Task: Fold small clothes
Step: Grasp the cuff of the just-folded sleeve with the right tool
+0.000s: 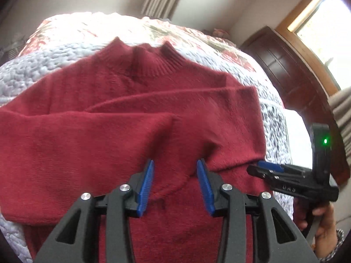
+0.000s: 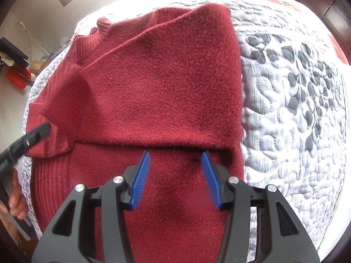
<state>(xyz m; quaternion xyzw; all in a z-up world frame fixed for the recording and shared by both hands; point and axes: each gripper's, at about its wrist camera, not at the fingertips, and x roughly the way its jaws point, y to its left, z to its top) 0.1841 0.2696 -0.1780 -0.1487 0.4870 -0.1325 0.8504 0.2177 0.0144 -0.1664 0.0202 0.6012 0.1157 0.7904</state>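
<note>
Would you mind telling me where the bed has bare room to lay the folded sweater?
The quilt lies bare right of the sweater, out to the bed's edge, and in a floral band beyond the collar. The near left is crowded: sweater and both grippers, left and right, leave a thin strip.

Two close downward views, shared sweater (image 1: pixel 131 109).
</note>
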